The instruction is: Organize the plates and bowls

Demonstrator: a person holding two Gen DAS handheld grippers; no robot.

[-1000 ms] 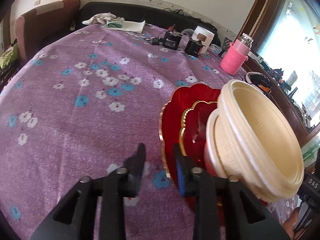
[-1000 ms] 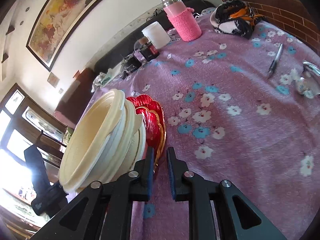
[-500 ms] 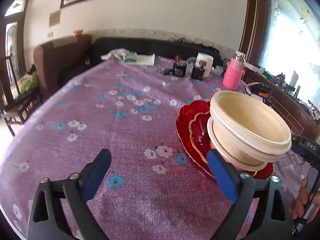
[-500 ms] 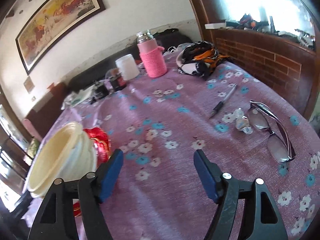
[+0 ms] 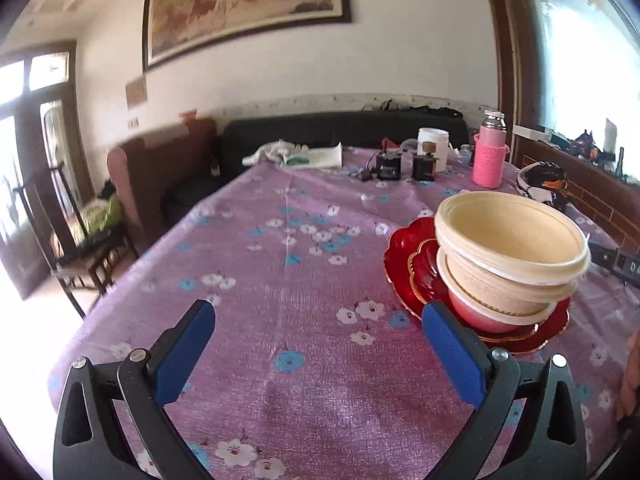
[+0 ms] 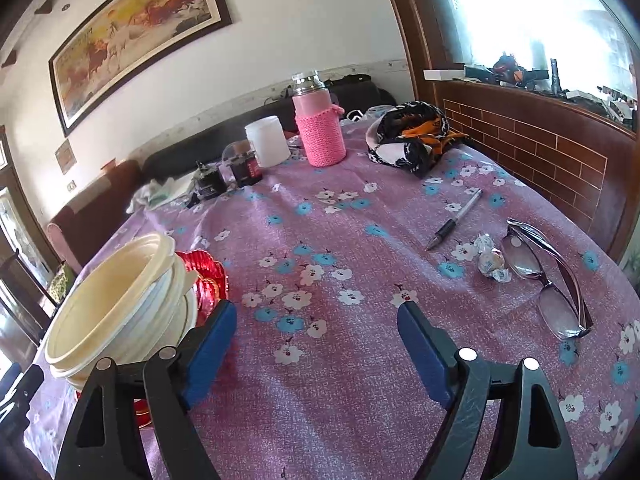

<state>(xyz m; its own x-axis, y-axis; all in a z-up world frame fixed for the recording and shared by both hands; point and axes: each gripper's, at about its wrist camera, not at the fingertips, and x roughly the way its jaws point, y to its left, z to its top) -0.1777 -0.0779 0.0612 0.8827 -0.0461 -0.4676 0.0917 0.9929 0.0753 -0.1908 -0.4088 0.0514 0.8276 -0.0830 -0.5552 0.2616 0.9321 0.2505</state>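
Note:
A stack of cream bowls (image 5: 508,256) over a pink bowl (image 5: 476,312) rests on two nested red plates with gold rims (image 5: 404,256) on the purple flowered tablecloth (image 5: 280,280). My left gripper (image 5: 316,344) is open and empty, with the stack just beyond its right finger. In the right wrist view the same cream bowls (image 6: 120,312) and red plates (image 6: 206,276) stand left of my right gripper (image 6: 316,340), which is open and empty above the cloth.
At the far side stand a pink-sleeved flask (image 6: 318,128), a white jar (image 6: 268,140) and small dark jars (image 6: 244,166). A pen (image 6: 456,218), a wrapped sweet (image 6: 490,258), glasses (image 6: 548,280) and a patterned cloth (image 6: 412,136) lie right. Chairs (image 5: 92,236) stand left of the table.
Both grippers went from shut at the stack to wide open, letting it go, and have drawn back and lifted. The stack now rests level on the cloth.

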